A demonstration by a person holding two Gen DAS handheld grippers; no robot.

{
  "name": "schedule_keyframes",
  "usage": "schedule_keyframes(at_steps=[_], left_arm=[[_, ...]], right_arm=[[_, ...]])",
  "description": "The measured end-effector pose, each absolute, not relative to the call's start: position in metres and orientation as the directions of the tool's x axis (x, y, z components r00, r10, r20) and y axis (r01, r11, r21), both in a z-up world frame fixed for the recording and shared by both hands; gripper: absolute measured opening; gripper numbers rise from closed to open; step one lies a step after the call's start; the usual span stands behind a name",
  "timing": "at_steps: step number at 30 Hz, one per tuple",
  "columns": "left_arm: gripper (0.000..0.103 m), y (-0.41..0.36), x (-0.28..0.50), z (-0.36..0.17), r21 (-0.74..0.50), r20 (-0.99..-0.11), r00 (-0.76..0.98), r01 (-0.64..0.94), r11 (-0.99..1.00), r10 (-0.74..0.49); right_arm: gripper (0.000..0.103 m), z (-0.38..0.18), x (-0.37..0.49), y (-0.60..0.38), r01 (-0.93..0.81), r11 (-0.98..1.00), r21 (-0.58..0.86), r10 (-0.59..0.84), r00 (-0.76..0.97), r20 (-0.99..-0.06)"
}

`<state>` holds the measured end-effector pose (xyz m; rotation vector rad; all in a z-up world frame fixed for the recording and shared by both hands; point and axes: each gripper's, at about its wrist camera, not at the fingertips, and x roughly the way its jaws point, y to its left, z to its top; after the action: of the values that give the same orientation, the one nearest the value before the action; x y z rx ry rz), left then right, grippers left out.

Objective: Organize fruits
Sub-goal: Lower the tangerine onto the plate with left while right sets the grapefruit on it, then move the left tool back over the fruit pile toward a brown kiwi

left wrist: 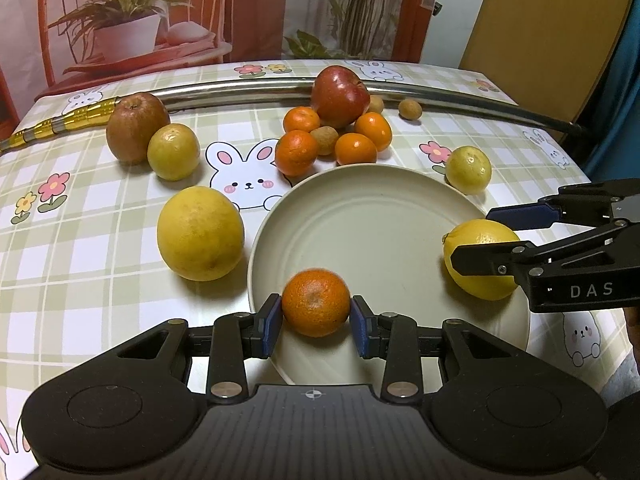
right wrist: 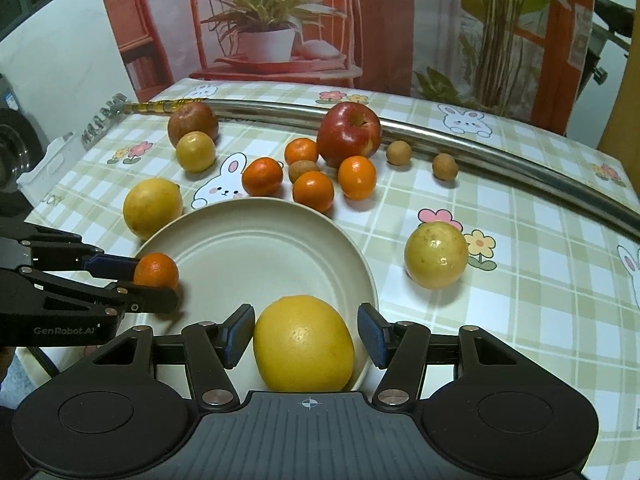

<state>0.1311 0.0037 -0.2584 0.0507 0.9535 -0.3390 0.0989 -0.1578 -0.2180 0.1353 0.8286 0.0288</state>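
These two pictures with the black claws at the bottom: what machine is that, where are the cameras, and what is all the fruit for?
No robot: a person holds a two-finger claw in each hand, and each claw carries a wide-angle camera looking along its fingers. One picture comes from the left gripper, which is closed on a small orange mandarin over the near edge of the cream plate. The other comes from the right gripper, whose blue pads sit either side of a yellow lemon at the plate's edge, apparently with gaps. On the bunny tablecloth lie apples, more mandarins, yellow citrus and small brown fruits, waiting to be sorted.
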Motion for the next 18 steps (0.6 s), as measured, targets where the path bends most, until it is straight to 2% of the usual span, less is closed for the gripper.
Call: schedule_keyframes(at_steps=[12,18], left_arm=[[0.040,0.007,0.130,-0.254,-0.120,-0.792,0.545,0.303,0.945,-0.275],[0.041,0.008,0.127,-0.242,-0.132,-0.753,0.581,0.327,0.936,-0.309]], right_arm=[[0.054,-0.210,0.097,-0.159,0.020,0.991,0.134,0.081,0.706,-0.704],[0.054,-0.195,0.096,-0.168,0.032,0.990,0.135,0.064,0.759,-0.648]])
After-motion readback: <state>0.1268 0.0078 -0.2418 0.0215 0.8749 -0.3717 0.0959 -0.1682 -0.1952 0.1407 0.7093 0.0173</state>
